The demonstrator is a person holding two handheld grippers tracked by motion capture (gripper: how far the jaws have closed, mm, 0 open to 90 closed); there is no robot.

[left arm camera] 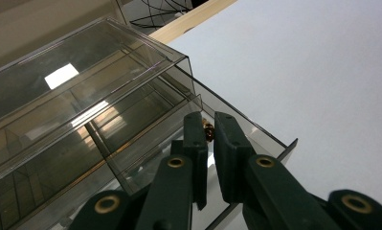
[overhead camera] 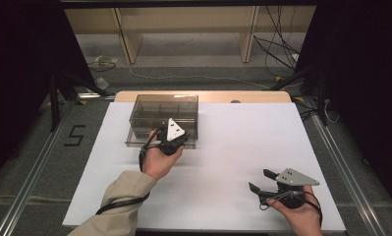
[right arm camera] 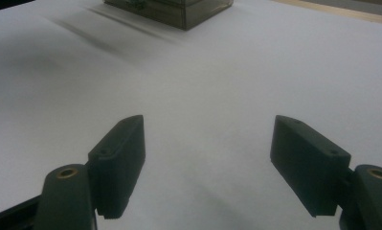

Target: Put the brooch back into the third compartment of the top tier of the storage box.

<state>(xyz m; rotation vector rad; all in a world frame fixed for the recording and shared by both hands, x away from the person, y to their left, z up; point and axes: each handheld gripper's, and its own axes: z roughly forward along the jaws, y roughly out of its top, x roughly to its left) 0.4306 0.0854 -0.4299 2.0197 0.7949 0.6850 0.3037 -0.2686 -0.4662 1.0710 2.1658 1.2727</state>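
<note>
Jaws of the left gripper (left arm camera: 207, 132) pinch a small brown knob (left arm camera: 208, 131) at the organizer box's (overhead camera: 163, 114) six o'clock edge, while the right gripper (right arm camera: 207, 163) idles agape.

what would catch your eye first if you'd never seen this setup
Probably the smoky clear compartment box at the far left of the white table, with the left hand-held gripper at its near edge, jaws nearly closed around a small brownish thing. The right hand-held gripper hangs wide open over bare table near the front right.

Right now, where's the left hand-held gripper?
In the high view the left hand-held gripper is left of centre, at the organizer box's near edge, its jaws nearly closed around a small brown knob.
</note>
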